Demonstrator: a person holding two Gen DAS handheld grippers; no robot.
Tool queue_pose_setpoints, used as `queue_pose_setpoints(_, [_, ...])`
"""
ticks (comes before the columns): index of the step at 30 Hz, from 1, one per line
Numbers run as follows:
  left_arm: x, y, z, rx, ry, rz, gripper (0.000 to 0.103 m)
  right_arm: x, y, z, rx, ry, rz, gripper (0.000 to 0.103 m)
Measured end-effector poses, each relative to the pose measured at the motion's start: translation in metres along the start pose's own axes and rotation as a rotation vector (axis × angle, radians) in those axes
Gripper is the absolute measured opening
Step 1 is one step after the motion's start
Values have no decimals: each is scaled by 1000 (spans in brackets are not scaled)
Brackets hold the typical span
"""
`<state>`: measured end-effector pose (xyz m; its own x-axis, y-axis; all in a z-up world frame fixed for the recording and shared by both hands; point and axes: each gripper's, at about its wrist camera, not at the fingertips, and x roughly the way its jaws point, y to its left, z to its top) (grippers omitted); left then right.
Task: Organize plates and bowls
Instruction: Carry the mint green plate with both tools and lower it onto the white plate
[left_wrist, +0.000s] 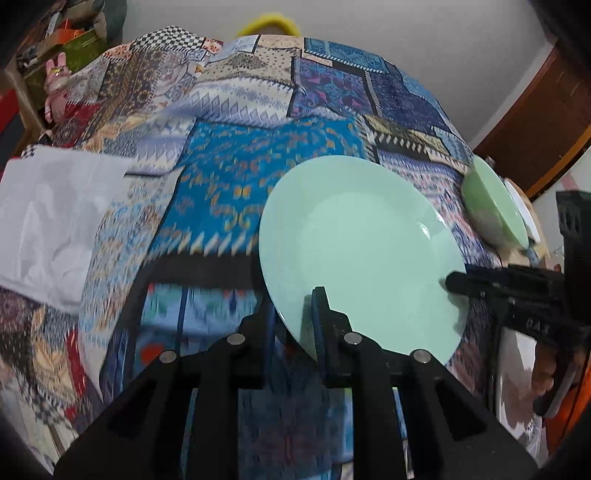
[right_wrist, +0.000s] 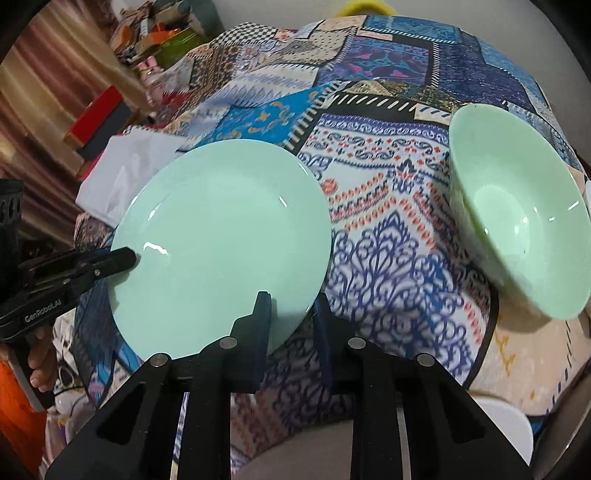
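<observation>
A mint-green plate (left_wrist: 362, 251) (right_wrist: 221, 236) is tilted above the patterned tablecloth (left_wrist: 221, 166) (right_wrist: 388, 206). My left gripper (left_wrist: 295, 321) straddles its near rim, one finger on top and one beneath, shut on it. Its tip also shows in the right wrist view as the left gripper (right_wrist: 129, 258), clamped on the plate's left edge. My right gripper (right_wrist: 291, 321) is shut on the plate's lower right rim, and in the left wrist view the right gripper (left_wrist: 452, 282) bites the plate's right edge. A green bowl (left_wrist: 491, 206) (right_wrist: 517, 221) sits to the right of the plate.
A white sheet (left_wrist: 48, 214) (right_wrist: 125, 158) lies on the cloth left of the plate. A white dish (left_wrist: 521, 206) shows just behind the bowl. Boxes and clutter (left_wrist: 66, 48) (right_wrist: 159, 37) stand at the far left. A person's hand (left_wrist: 550, 373) (right_wrist: 37, 354) holds each gripper handle.
</observation>
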<state>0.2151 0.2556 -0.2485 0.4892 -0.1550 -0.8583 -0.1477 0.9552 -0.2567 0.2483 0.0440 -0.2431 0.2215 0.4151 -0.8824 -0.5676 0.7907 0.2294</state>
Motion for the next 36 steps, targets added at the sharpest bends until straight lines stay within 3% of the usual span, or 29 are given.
queue_pose_setpoints(7, [-12,0,-27,-16,25,-23,19,5,-4,6,25,4,15,20])
queue_pose_setpoints(23, [4,1,-7,-26,21,14,24,9,-1,12,37,-37,-12,20])
queue_pose_setpoints(36, [-24,-17,-17,-3,-14,-2,24,-34,-2,-3,63,-121,-14,19])
